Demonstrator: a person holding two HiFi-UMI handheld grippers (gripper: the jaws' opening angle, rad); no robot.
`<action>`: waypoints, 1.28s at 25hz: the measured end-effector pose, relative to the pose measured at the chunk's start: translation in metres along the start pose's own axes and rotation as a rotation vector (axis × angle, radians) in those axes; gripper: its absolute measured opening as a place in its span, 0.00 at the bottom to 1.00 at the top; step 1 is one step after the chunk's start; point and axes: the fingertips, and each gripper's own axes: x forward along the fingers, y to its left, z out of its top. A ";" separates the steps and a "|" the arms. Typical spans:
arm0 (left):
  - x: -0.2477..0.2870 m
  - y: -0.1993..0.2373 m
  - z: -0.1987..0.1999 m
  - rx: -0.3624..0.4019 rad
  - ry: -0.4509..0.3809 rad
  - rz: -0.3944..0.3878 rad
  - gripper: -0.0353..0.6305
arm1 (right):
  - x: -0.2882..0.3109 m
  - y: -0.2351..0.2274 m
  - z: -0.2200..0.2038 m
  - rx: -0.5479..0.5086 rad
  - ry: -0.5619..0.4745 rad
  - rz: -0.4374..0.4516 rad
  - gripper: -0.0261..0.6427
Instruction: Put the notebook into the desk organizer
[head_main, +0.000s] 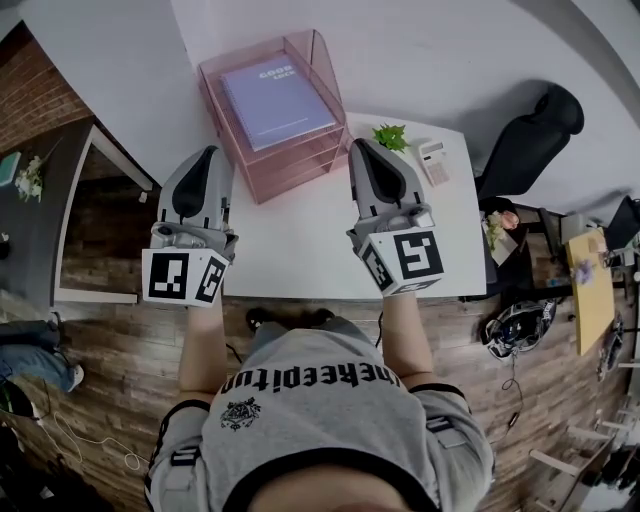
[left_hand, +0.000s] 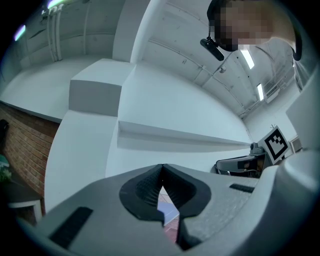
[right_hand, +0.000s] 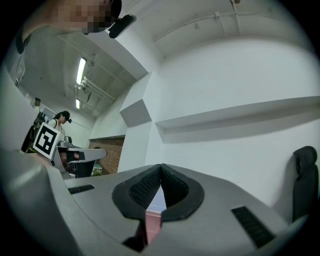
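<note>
1. On the white surface (head_main: 300, 250), at its far edge, stands a pink see-through desk organizer (head_main: 300, 165). The purple notebook (head_main: 277, 100) lies flat in its top tier.
2. The left gripper (head_main: 208, 152) hovers near the organizer's front left corner. Its fingers (left_hand: 142, 189) meet at the tips and grip nothing; a strip of the notebook and the pink wall shows through the slit below the tips.
3. The right gripper (head_main: 357, 145) is held close to the organizer's front right corner. Its fingers (right_hand: 142, 189) are pressed together at the tips and are likewise empty.
4. To the right of the organizer, a small green plant (head_main: 390, 135) and a calculator (head_main: 433, 160) sit on the surface, clear of both grippers.
</note>
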 end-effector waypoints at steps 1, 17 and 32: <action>-0.001 -0.003 0.001 0.000 -0.001 0.003 0.06 | -0.003 -0.001 0.001 -0.005 -0.001 -0.002 0.04; -0.005 -0.040 0.002 0.006 -0.003 0.019 0.06 | -0.036 -0.022 0.006 0.031 -0.052 0.004 0.04; -0.005 -0.042 0.001 0.019 0.003 0.046 0.06 | -0.033 -0.026 0.003 0.045 -0.055 0.030 0.04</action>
